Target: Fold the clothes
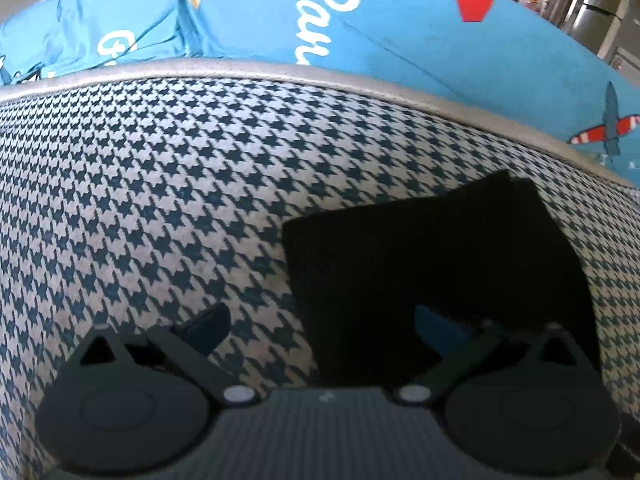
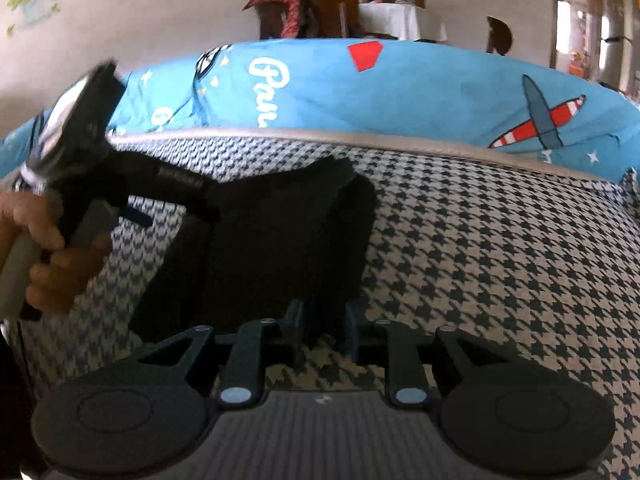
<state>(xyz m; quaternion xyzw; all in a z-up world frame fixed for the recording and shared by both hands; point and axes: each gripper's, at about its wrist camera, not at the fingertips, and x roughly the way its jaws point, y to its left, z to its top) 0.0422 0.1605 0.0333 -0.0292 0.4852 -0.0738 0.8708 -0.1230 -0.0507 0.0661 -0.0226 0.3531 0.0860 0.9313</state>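
Seemingly mid-fold, a black fabric garment (image 2: pixel 260 248) lies on the houndstooth mattress (image 2: pixel 500 260), its near edge pinched by the right tool (image 2: pixel 323 332), while the left tool (image 1: pixel 320 328) spreads wide beside it.

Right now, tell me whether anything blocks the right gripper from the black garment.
Nothing visible does. The right gripper already has its fingers on either side of the folded black garment's near edge on the houndstooth cover.
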